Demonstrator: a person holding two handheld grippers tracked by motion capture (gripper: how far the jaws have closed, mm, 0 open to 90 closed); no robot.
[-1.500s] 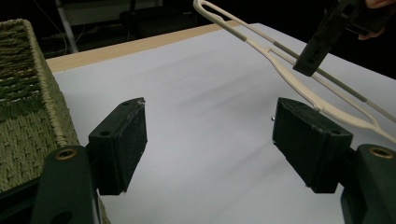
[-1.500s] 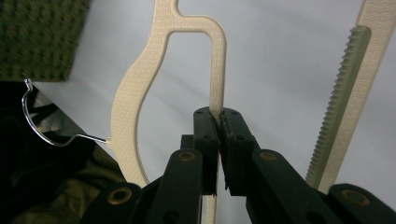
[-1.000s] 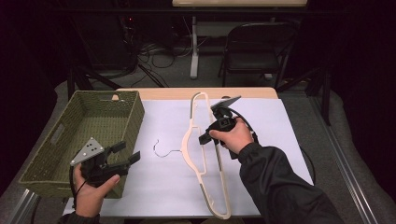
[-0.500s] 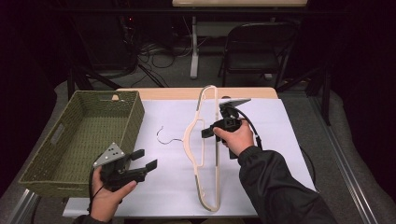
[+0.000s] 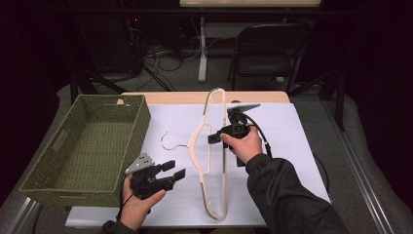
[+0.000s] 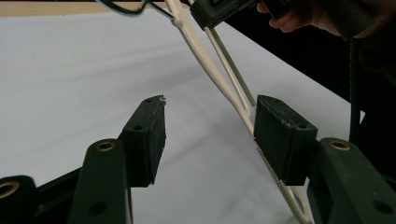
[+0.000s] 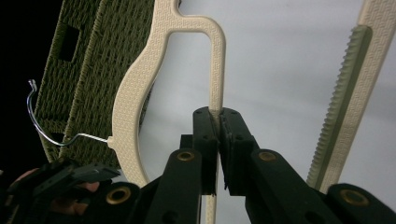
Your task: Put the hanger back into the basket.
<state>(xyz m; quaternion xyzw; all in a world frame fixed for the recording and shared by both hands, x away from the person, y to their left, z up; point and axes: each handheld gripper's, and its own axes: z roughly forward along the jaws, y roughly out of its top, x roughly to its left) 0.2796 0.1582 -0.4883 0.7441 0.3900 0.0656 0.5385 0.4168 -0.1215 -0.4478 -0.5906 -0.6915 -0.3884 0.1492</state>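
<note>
A cream plastic hanger [image 5: 193, 141] with a thin wire hook [image 5: 168, 144] is held tilted above the white table sheet [image 5: 287, 146]. My right gripper [image 5: 214, 138] is shut on one of its thin inner bars; the right gripper view shows the jaws [image 7: 218, 114] clamped on that bar, with the hanger's shoulder [image 7: 128, 93] and hook [image 7: 37, 121] beyond. My left gripper [image 5: 174, 169] hovers low at the front left, pointing at the hanger's lower arm. Its jaws [image 6: 210, 105] are open and have just been closing. Nothing is pressed between them, and the hanger [image 6: 201, 51] runs past the right-hand jaw.
A green woven basket [image 5: 141, 122] stands on the left of the table, close to my left hand. Behind the table are a folding chair [image 5: 265, 48], cables and table legs on the floor. The sheet lies bare to the right of the hanger.
My left hand has moved right and down, away from the basket toward the hanger's lower arm, and its jaws have narrowed. The right gripper has kept its hold while the hanger swung slightly.
</note>
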